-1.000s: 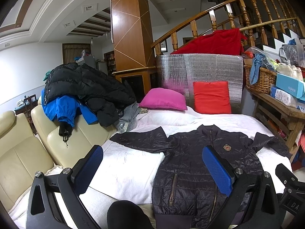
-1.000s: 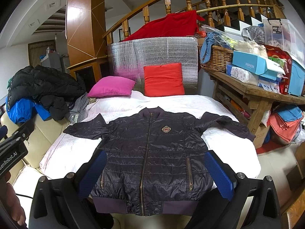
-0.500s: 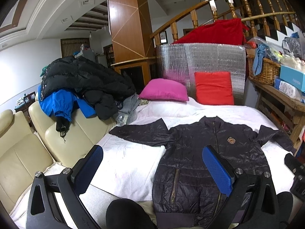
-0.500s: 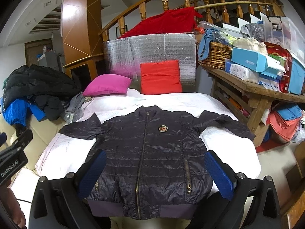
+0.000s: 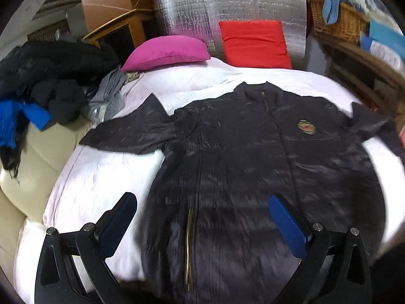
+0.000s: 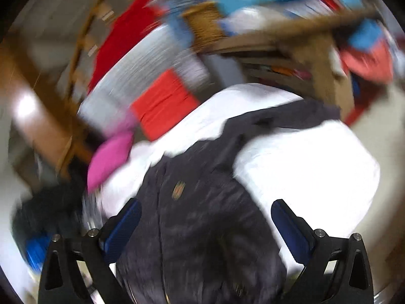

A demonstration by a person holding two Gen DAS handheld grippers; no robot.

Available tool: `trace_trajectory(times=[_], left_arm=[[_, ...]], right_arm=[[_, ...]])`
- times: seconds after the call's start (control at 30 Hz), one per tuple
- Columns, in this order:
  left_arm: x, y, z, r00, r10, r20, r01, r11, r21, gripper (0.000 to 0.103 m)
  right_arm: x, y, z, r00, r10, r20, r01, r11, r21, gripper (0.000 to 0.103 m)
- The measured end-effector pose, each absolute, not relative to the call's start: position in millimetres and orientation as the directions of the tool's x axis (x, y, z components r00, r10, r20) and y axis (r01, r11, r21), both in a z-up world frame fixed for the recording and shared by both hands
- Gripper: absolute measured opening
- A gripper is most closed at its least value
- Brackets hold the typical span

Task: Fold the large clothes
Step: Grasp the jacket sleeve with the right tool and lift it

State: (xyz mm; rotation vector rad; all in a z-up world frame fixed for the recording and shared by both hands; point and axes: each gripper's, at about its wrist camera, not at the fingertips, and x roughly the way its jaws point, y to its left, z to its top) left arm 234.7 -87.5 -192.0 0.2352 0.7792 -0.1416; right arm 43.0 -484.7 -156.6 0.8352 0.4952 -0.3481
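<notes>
A dark quilted jacket (image 5: 253,167) lies flat, front up, on the white bed (image 5: 96,177), sleeves spread to both sides, with a gold crest on the chest and the zipper closed. My left gripper (image 5: 202,217) is open and empty, above the jacket's lower left part. In the blurred, tilted right wrist view the jacket (image 6: 202,215) fills the lower middle. My right gripper (image 6: 205,225) is open and empty above the jacket's body, its right sleeve (image 6: 291,116) stretching away.
A pink pillow (image 5: 167,50) and a red cushion (image 5: 253,43) lie at the bed's head against a silver foil panel. A pile of dark and blue clothes (image 5: 43,81) sits on the cream sofa (image 5: 22,162) on the left. A cluttered wooden table (image 5: 359,58) stands on the right.
Both grippers have dropped closer to the jacket. The left one has swung right over the jacket's lower left. The right one is moving fast and has tilted, blurring its view.
</notes>
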Motion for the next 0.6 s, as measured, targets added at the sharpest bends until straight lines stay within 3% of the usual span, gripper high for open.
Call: trace_trajectory(times=[0.2, 0.37, 0.6], left_arm=[[290, -113, -213, 0.692, -0.097, -0.715, 0.264, 0.956, 0.126, 0.103], [333, -129, -217, 0.714, -0.125, -0.689, 0.260, 0.961, 0.095, 0.103], [368, -139, -248, 0.646, -0.121, -0.754, 0.261, 0.963, 0.069, 0.103]], right_arm=[[61, -608, -222, 0.903, -0.094, -0.420, 0.427, 0.318, 0.846, 0.103], [99, -669, -276, 0.934, -0.113, -0.339, 0.346, 0.050, 0.937, 0.103], [155, -731, -332, 0.888, -0.139, -0.438, 0.414, -0.171, 0.894, 0.103]])
